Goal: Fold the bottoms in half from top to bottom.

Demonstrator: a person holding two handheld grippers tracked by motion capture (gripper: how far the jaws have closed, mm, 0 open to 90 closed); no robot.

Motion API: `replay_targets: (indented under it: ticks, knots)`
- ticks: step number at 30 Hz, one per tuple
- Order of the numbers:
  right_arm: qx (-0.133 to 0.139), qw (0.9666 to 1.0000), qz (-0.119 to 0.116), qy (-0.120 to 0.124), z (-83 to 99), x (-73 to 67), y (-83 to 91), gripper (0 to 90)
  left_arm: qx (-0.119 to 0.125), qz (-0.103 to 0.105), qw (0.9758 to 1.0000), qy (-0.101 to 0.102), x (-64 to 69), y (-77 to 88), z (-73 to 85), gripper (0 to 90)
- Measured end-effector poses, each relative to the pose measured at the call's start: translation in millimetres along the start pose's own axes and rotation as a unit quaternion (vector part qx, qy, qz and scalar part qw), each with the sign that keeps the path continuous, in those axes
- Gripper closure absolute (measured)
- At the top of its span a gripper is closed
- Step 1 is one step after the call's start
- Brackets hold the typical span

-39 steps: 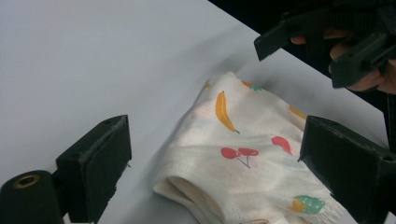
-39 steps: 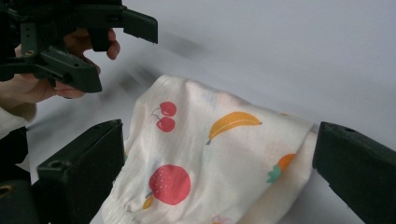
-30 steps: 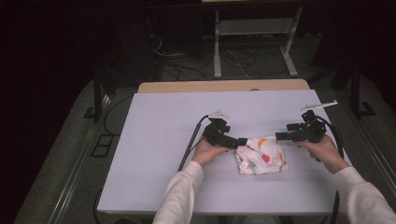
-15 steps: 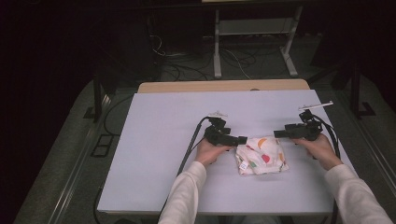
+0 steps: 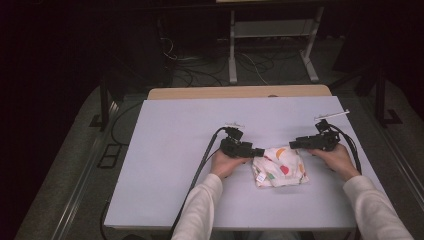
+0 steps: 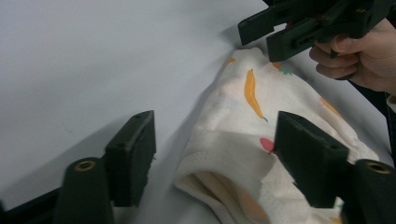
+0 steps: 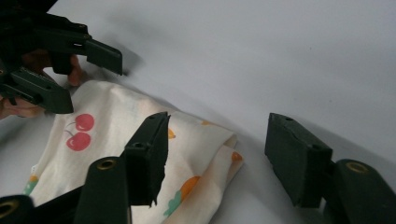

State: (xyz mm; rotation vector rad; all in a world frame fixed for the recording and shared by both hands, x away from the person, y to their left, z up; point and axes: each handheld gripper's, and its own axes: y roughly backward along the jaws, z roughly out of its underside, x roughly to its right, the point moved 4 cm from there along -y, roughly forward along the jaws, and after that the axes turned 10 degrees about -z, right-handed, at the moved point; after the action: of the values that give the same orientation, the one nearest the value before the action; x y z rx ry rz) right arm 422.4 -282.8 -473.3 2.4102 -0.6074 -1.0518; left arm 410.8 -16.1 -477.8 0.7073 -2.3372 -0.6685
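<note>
High view: the folded printed cloth (image 5: pixel 280 166) is lying flat on the pale worktop (image 5: pixel 170 150), toward its near right part, between the two hands. It is a small white piece with fruit print, folded into a rough square, a label showing at its near left corner.

The left gripper (image 5: pixel 257 150) is sitting at the cloth's far left corner and the right gripper (image 5: pixel 295 145) at its far right corner, both pointing inward toward each other. In the left gripper view the folded edge (image 6: pixel 219 154) is lying between the fingers (image 6: pixel 133 154), which are standing partly apart and have just been closing; the pads are not yet pressing on the fabric. In the right gripper view the opposite corner (image 7: pixel 219 144) is likewise lying between the fingers (image 7: pixel 152 154), half-way in and also closing, with clear space still showing on the outer side.

Judgement: the step in hand appears to be pinching both far corners. To do it well, each lower finger should be sliding under all the layers, or only the top layer if unfolding is intended. Both grips should be seating evenly before any lift, or the cloth is likely to be slipping out on one side.
</note>
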Motion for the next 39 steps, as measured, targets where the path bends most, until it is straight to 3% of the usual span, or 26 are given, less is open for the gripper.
replay_targets:
  ticks: [4, 8, 13, 16, 25, 39]
  knots:
    - [-0.001, 1.0000, 0.000, 0.000, 0.8, 0.7, -3.3, 53.4, -0.003, 0.008, 1.0000, 0.002, 0.8, -1.8, 1.0, 44.5]
    - [-0.014, 0.9999, -0.007, 0.001, 2.8, -0.4, -7.7, 64.9, -0.008, -0.003, 1.0000, 0.003, -1.4, -3.9, 2.4, 62.6]
    - [-0.026, 0.9995, -0.016, 0.002, 3.9, -4.6, -12.2, 85.4, -0.004, -0.008, 1.0000, -0.003, -3.2, -3.0, 1.7, 79.5]
    - [-0.027, 0.9996, -0.012, 0.001, 3.3, -7.5, -13.0, 87.0, -0.002, -0.016, 0.9998, -0.008, -3.5, -1.4, 1.1, 81.4]
    - [0.007, 0.9996, -0.025, -0.007, -5.5, -15.9, -10.5, 87.5, 0.001, -0.026, 0.9994, -0.025, -10.0, 16.3, -4.7, 81.9]
    - [0.024, 0.9989, -0.038, -0.012, -13.9, -31.5, -33.6, 87.4, 0.000, -0.029, 0.9988, -0.040, -27.4, 48.5, -7.6, 81.7]
